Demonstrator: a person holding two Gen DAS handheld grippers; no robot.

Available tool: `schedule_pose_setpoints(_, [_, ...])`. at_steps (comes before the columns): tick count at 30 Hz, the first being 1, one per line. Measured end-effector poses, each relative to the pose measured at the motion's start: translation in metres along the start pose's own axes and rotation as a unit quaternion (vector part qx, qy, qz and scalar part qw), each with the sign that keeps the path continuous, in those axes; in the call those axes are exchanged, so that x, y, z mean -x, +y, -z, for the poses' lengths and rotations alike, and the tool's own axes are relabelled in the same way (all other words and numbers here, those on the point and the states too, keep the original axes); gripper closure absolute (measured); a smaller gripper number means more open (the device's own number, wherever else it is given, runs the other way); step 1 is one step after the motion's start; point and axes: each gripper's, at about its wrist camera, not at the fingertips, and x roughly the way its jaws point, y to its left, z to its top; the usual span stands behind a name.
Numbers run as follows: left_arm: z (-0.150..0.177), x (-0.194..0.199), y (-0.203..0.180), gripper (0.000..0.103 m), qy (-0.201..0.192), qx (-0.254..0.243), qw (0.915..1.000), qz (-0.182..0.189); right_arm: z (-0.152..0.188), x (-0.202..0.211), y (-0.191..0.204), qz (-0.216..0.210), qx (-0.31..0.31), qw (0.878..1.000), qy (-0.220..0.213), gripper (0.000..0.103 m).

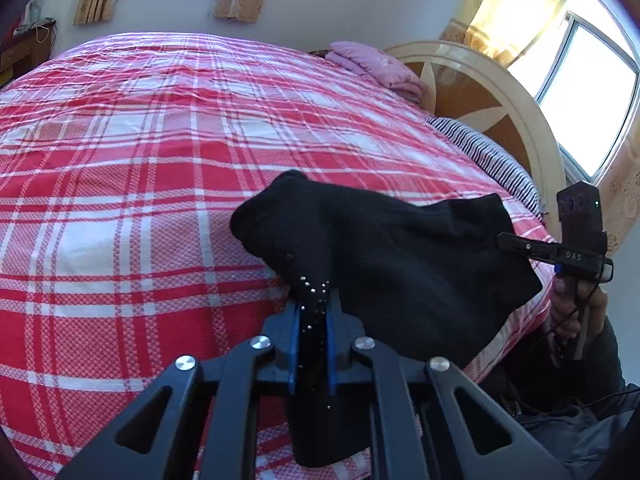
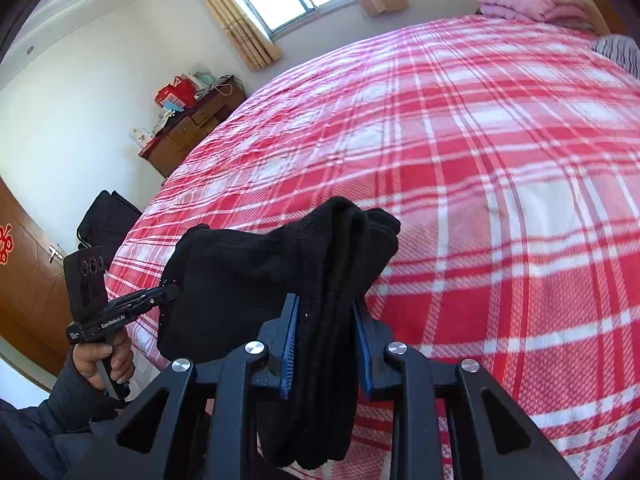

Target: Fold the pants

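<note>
- Above bed (image 1: 120, 140) edge, black pants (image 1: 400, 260) were held up, bunched.
- L tongs (image 1: 313, 312) nearly shut on fabric; R tongs (image 2: 326, 320) clamped on thick bunch.
- Step judged: pick-up done; next, pants to be spread flat on bed.

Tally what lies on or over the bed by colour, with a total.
Black: 1, the pants, held up by the left gripper and right gripper
Pink: 1, folded blanket
Striped: 1, pillow
Total: 3
</note>
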Motion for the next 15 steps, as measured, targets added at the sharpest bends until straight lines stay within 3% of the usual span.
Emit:
schedule_pose_setpoints(5, [-0.009,0.017,0.002,0.092,-0.019,-0.005,0.9998,0.005,-0.023,-0.008,0.015,0.000,0.026,1.000,0.006,0.077])
schedule_pose_setpoints(15, [-0.019,0.042,0.034,0.093,-0.055,0.024,0.9980,-0.019,-0.068,-0.037,0.066,-0.010,0.092,0.995,0.019,0.078])
